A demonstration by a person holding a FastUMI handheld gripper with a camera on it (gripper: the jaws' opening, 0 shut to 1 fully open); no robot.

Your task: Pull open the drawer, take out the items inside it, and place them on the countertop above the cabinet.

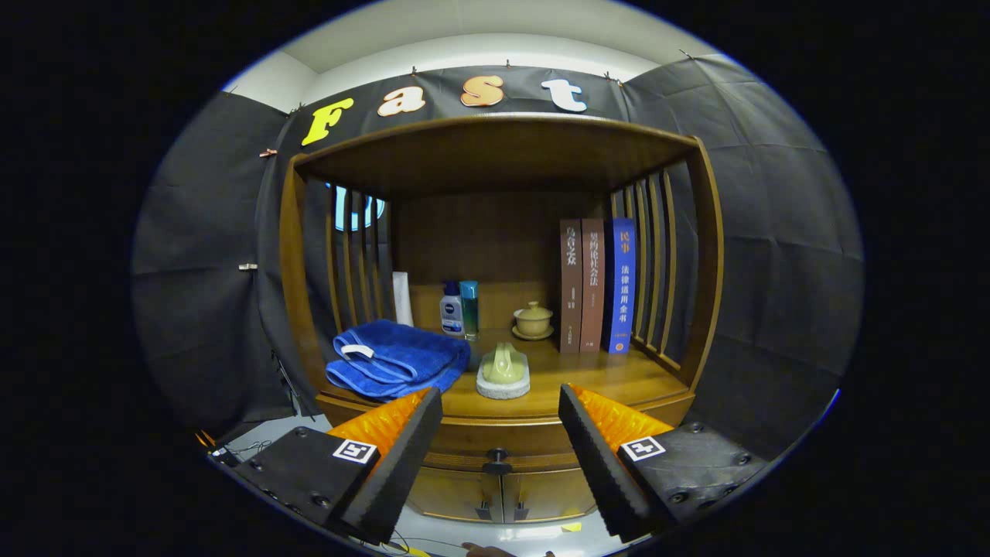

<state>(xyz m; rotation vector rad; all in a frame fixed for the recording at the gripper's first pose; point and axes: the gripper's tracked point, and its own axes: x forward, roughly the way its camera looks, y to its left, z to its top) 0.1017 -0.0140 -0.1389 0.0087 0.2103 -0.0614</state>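
1. The tool (500, 456) is spread wide, holding nothing, and it hangs clear in front of the wooden cabinet (495, 433) with open air between its fingers.
2. Right in that gap sits the drawer (495, 451), shut flush with the cabinet front, its dark knob (496, 463) almost midway between the two fingers and beyond their tips.
3. Below the drawer, a pair of cabinet doors (503, 495) is partly cut off, their small handles close together at the centre seam.
4. Above the drawer runs the worktop (611, 379), whose front edge curves just past the fingertips; the right front stretch is bare wood.
5. On the left of it, a folded blue towel (394, 360) overhangs the front edge slightly.
6. Beside it, near the middle front, is a pale green piece on a white base (503, 373); what it is I can't make out.
7. Farther back are two bottles (459, 308), a lidded cup on a saucer (534, 320) and three upright books (597, 285) against the slatted right side.
8. The drawer's contents are hidden.
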